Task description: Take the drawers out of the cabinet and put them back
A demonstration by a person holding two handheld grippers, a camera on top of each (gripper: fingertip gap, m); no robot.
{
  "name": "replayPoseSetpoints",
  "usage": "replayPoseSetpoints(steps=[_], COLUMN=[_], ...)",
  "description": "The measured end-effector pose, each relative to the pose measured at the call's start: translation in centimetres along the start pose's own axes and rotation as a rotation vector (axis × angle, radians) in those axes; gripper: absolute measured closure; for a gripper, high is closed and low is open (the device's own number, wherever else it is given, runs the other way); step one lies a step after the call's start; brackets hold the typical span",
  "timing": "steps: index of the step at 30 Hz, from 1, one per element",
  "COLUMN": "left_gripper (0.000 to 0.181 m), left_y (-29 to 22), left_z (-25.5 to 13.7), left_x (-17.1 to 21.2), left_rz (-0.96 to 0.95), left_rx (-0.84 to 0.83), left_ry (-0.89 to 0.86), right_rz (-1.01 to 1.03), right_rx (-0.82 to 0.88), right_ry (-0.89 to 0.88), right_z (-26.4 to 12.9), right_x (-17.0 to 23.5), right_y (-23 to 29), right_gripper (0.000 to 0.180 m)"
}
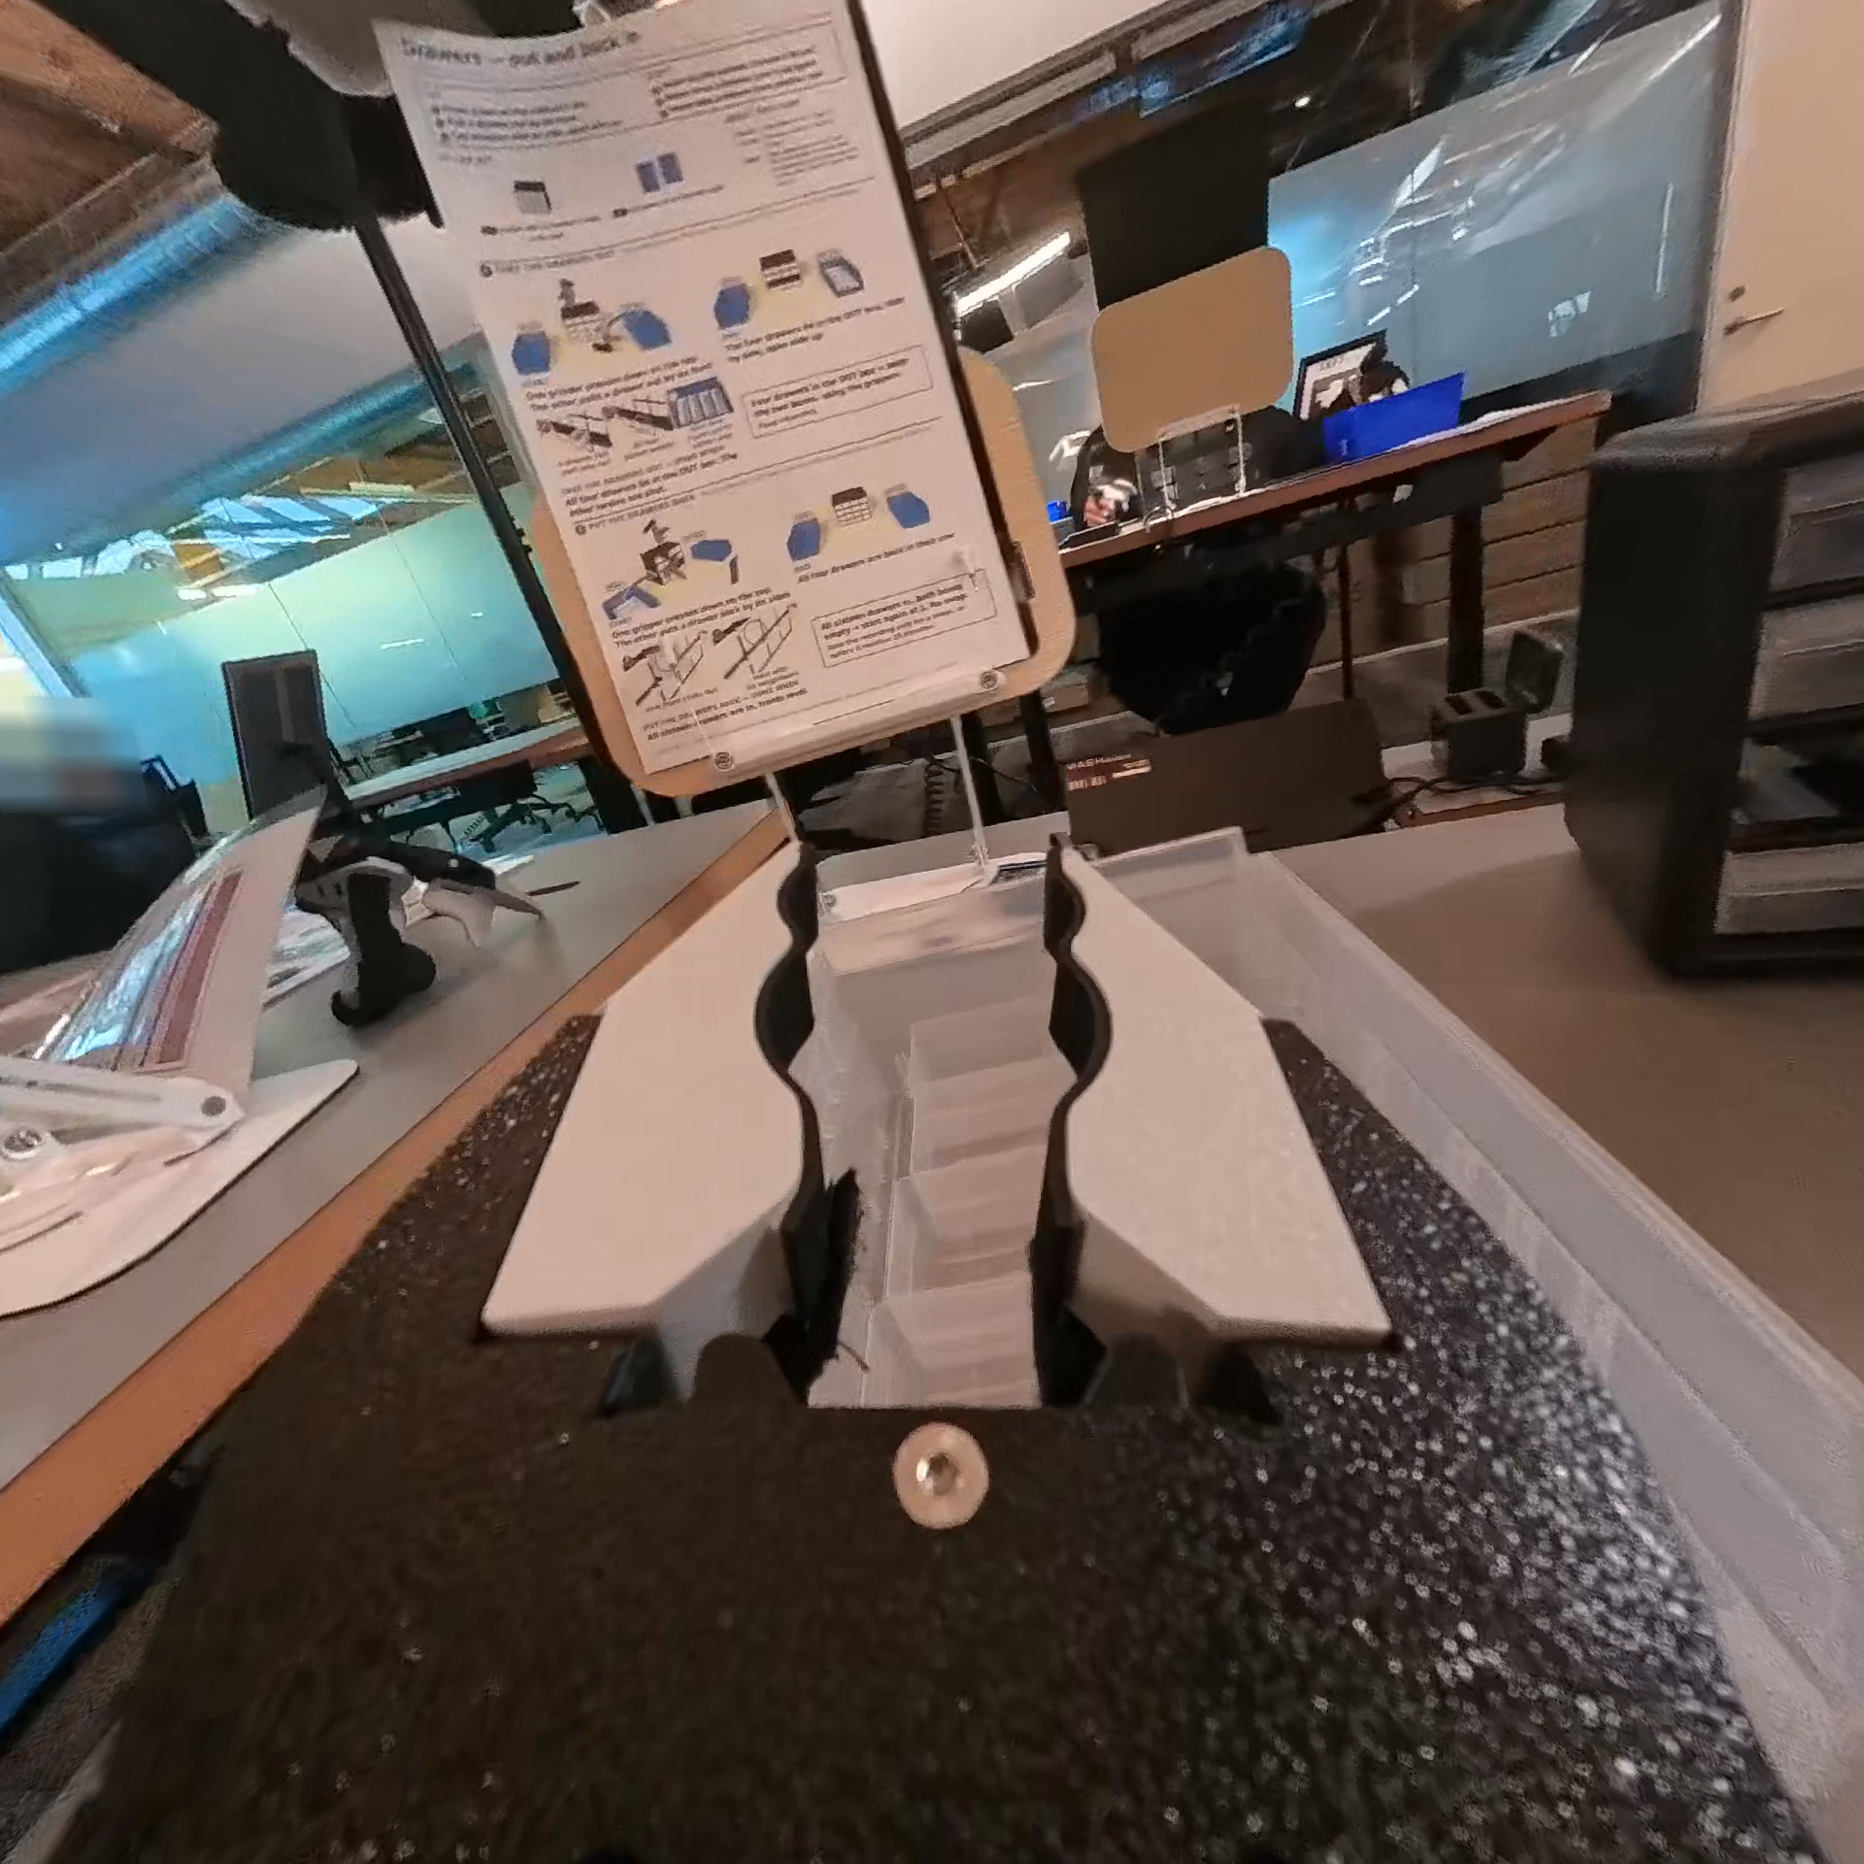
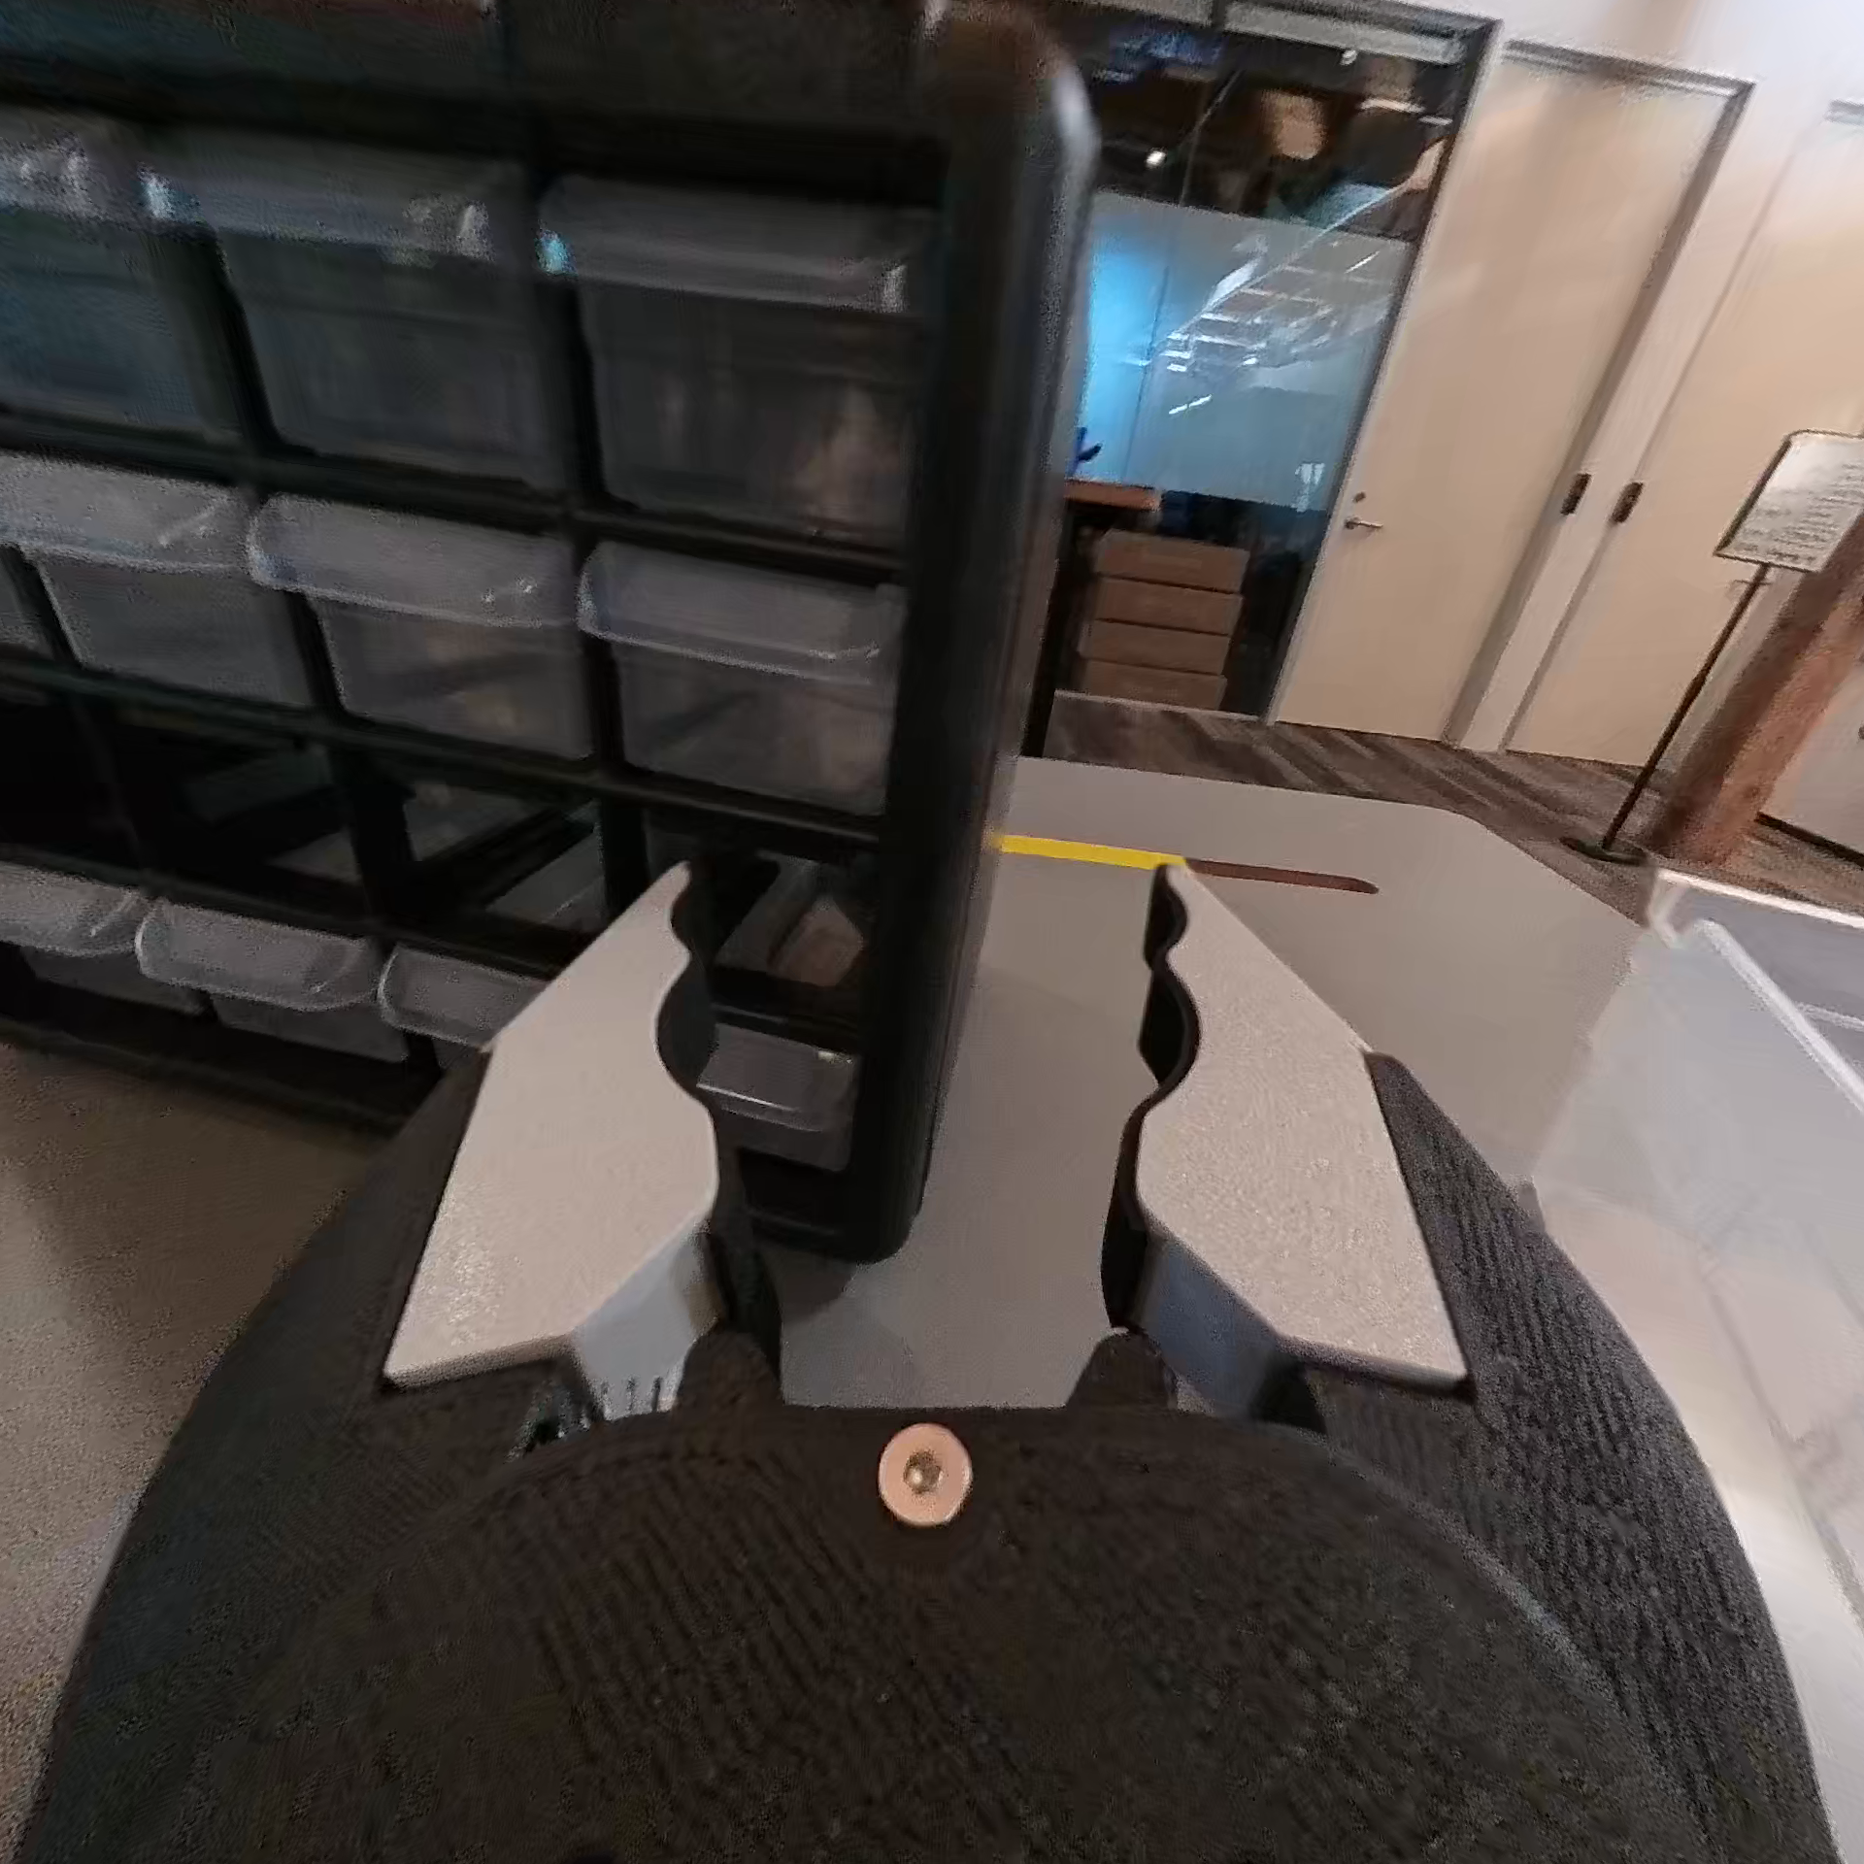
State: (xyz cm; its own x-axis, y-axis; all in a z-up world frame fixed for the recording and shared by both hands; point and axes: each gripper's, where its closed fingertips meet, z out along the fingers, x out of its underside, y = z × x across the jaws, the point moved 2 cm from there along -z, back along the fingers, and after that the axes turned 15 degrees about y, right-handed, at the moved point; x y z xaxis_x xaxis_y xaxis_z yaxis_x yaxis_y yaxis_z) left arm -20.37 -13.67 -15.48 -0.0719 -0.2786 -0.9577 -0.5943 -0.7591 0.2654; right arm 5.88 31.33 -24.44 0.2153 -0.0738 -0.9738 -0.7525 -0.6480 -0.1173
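The black cabinet (image 2: 968,605) stands on the grey table with clear plastic drawers (image 2: 746,666) in its rows. Slots in its third row (image 2: 484,837) look dark and empty. My right gripper (image 2: 923,878) is open and empty, low in front of the cabinet's right bottom corner. My left gripper (image 1: 928,857) is open over a clear plastic bin (image 1: 1412,1110), with clear drawers (image 1: 968,1110) lying in the bin below and between its fingers. I cannot see it touching them. The cabinet also shows at the right of the left wrist view (image 1: 1715,686).
An instruction sheet on a stand (image 1: 726,403) rises just behind the bin. A tablet stand (image 1: 151,1059) and a small black-and-white tool (image 1: 393,918) lie to the left. A second clear bin (image 2: 1715,1089) sits right of the cabinet, by yellow tape (image 2: 1089,852).
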Motion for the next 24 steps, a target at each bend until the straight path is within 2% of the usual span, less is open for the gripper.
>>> replayPoseSetpoints(steps=[3, 8, 24], left_gripper=[0.138, 0.138, 0.141], left_y=[0.6, 0.7, 1.8], left_z=[0.5, 1.2, 1.4], left_x=[0.3, 1.3, 1.7], left_rz=[-0.018, -0.001, -0.003], left_rx=[0.007, 0.002, 0.006], left_ry=[0.004, 0.038, 0.070], right_rz=[-0.056, -0.035, 0.003], right_rx=[-0.016, -0.021, -0.178], right_ry=[0.060, 0.156, 0.191], right_z=[0.9, 2.9, 4.6], right_x=[0.4, 1.1, 1.5], right_y=[0.7, 0.3, -0.3], right_gripper=[0.118, 0.143, 0.158])
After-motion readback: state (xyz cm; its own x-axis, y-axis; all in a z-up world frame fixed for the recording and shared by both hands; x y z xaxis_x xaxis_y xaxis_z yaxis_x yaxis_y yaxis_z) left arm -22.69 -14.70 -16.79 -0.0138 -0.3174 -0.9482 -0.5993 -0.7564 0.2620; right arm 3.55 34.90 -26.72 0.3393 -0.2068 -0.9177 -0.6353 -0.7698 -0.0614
